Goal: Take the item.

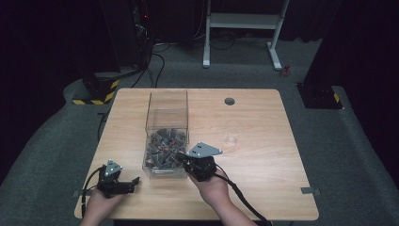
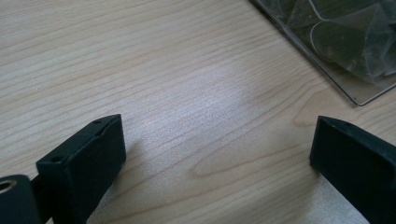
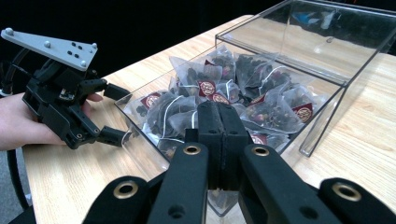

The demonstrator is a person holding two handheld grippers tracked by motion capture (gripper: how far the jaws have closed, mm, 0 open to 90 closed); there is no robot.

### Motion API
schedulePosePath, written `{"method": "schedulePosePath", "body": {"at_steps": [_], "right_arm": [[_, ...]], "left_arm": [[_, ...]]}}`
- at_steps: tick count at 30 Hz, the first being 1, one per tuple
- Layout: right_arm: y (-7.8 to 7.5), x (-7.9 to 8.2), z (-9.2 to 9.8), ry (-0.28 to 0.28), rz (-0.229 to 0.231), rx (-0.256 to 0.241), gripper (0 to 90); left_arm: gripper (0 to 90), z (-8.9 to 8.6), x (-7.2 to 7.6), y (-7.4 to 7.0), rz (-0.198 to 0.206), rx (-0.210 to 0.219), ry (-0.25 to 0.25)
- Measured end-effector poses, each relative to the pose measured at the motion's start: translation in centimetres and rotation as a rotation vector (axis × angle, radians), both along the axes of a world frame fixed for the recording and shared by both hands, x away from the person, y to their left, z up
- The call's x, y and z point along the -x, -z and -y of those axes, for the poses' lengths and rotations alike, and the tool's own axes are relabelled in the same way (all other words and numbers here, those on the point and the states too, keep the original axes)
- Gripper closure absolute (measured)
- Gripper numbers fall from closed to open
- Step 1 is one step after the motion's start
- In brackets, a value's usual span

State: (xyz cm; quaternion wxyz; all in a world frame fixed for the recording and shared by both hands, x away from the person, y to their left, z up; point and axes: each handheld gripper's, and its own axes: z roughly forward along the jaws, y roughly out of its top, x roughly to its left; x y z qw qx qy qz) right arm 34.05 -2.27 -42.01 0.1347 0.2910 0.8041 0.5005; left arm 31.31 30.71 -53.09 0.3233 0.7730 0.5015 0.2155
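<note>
Dim room, lit tabletop (soft glare)

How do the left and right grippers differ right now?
The left gripper has its jaws wide apart over bare table, while the right gripper has its jaws pressed together. The left sits beside the clear box; the right reaches over its front edge, above the tea bags. Both are black and hand-held.

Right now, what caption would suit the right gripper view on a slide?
Right gripper, jaws closed, poised over a clear box of tea bags; left gripper open beside it.
</note>
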Motion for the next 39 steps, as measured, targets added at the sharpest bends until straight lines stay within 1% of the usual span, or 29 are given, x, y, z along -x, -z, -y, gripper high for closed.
{"method": "schedulePosePath", "body": {"at_steps": [9, 17, 28, 39], "right_arm": [[-0.6, 0.0, 1.1, 0.023, 0.021, -0.030, 90.0], [-1.0, 0.0, 2.6, 0.054, 0.031, -0.042, 90.0], [-1.1, -0.3, 4.8, 0.107, 0.040, -0.050, 90.0], [-1.0, -0.3, 6.1, 0.138, 0.040, -0.050, 90.0]], "left_arm": [[3.8, 0.0, 0.0, 0.0, 0.000, 0.000, 0.000], [3.8, 0.0, 0.0, 0.0, 0.000, 0.000, 0.000], [3.8, 0.0, 0.0, 0.0, 0.000, 0.000, 0.000], [3.8, 0.0, 0.0, 0.0, 0.001, 0.000, 0.000]]}}
